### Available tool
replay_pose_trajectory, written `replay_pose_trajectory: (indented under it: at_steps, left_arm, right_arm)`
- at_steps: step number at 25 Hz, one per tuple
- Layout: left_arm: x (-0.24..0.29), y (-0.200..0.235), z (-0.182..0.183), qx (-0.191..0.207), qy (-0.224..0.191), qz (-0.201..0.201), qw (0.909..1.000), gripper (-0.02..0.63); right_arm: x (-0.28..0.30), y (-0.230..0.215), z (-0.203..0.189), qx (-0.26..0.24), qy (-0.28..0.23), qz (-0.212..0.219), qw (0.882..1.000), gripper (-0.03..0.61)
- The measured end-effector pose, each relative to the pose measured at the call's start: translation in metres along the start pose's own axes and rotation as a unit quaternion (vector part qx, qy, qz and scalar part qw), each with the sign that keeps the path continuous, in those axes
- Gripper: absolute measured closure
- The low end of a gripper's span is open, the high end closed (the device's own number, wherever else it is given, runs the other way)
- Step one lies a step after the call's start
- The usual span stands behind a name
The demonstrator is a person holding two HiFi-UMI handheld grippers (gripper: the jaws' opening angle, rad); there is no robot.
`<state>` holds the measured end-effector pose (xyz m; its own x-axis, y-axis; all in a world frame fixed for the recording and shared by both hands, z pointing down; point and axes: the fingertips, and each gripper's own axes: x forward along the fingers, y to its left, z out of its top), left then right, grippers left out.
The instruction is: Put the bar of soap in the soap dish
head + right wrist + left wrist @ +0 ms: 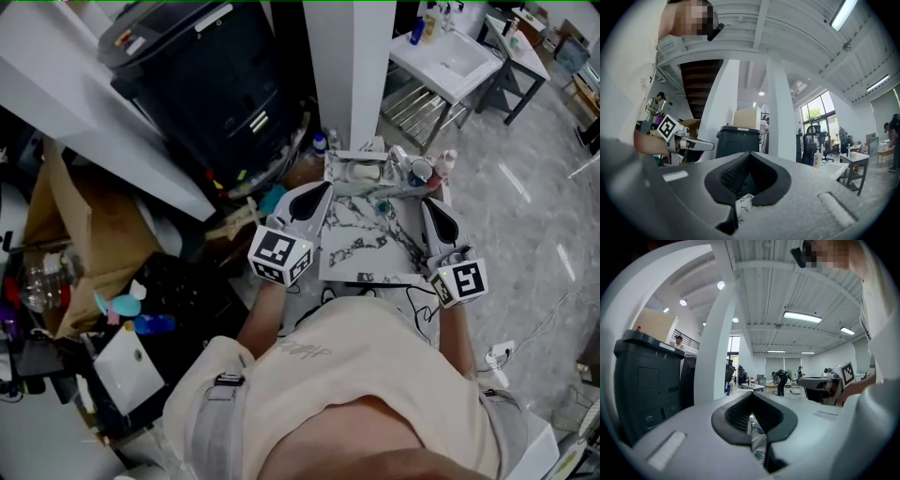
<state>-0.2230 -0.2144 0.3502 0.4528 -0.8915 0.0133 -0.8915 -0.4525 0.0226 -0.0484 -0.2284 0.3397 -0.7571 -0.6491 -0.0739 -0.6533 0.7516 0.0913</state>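
Observation:
A small marble-patterned table (361, 248) stands in front of me. At its far end lies a pale whitish block on a light holder (364, 172); I cannot tell soap from dish at this size. My left gripper (323, 187) hovers level over the table's left edge, its jaws shut with nothing between them (752, 393). My right gripper (433, 204) is held level over the right edge, jaws also together and empty (750, 153). Each gripper shows in the other's view: the right gripper (820, 383) and the left gripper (689, 143).
A cup (420, 172), a small teal item (382, 206) and a blue-capped bottle (321, 143) crowd the table's far end. A black bin (216, 84) and a white pillar (354, 66) stand behind. Cardboard and clutter (84, 244) fill the left; a white sink unit (450, 61) is back right.

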Motion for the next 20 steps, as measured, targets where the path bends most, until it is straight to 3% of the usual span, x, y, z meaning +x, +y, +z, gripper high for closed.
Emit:
replay_pose_trajectory:
  at_steps: [3, 9, 13, 20]
  left_arm:
    - [-0.003, -0.004, -0.013, 0.020, 0.021, -0.006, 0.9996, 0.595]
    - [-0.009, -0.012, -0.024, 0.020, 0.036, -0.016, 0.9990, 0.595]
    - [-0.009, -0.008, -0.023, 0.029, 0.044, 0.004, 0.9986, 0.595]
    - [-0.013, 0.000, -0.024, 0.003, 0.046, 0.021, 0.9987, 0.595]
  right_arm:
    - [-0.002, 0.005, -0.002, 0.004, 0.004, 0.000, 1.000, 0.578]
    - [-0.012, 0.009, -0.006, 0.009, 0.013, -0.007, 1.000, 0.578]
    - [-0.017, 0.009, -0.004, 0.004, 0.016, -0.008, 1.000, 0.578]
    - [-0.024, 0.001, -0.007, 0.007, 0.022, -0.017, 1.000, 0.578]
